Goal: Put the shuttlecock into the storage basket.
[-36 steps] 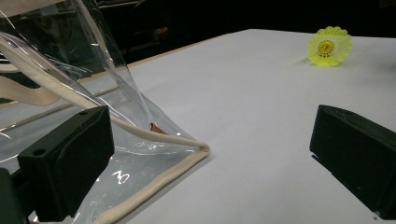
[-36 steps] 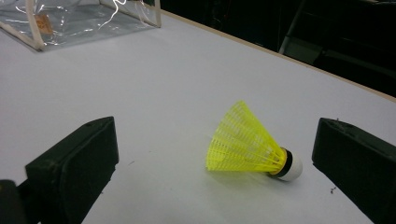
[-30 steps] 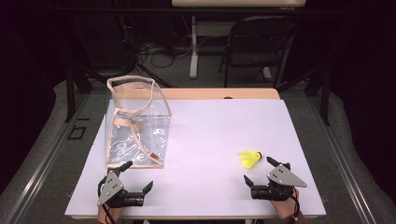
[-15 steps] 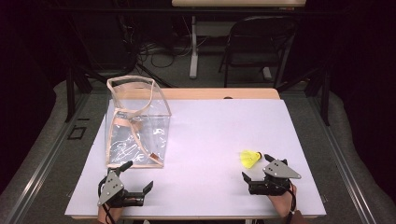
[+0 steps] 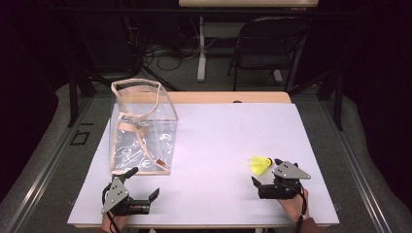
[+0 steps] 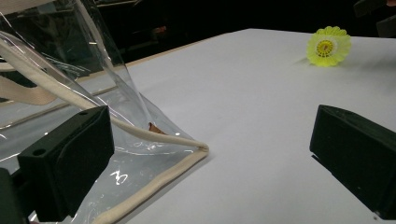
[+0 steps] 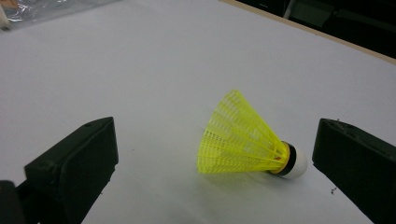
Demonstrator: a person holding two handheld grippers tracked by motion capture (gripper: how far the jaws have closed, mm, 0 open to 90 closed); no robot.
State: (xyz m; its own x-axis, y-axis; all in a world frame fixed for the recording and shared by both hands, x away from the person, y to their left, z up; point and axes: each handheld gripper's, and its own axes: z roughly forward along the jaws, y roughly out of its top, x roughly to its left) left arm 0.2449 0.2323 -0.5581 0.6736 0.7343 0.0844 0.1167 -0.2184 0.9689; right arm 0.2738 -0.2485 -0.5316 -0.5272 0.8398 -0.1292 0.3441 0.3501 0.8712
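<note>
Right gripper view has the yellow shuttlecock (image 7: 247,140) lying on its side on the white tabletop (image 7: 140,70), between the spread jaws of the right hand-held gripper (image 7: 215,163), touching neither. The left hand-held gripper (image 5: 141,187) rests with jaws apart beside the clear bag (image 5: 141,131)

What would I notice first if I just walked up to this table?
The bright yellow shuttlecock pops out: it lies on its side on the white table, at the right near the front edge, between the open jaws of the right gripper without touching them. Next is the clear plastic bag with cream trim, standing open at the left, with the open left gripper just before its front corner.
</note>
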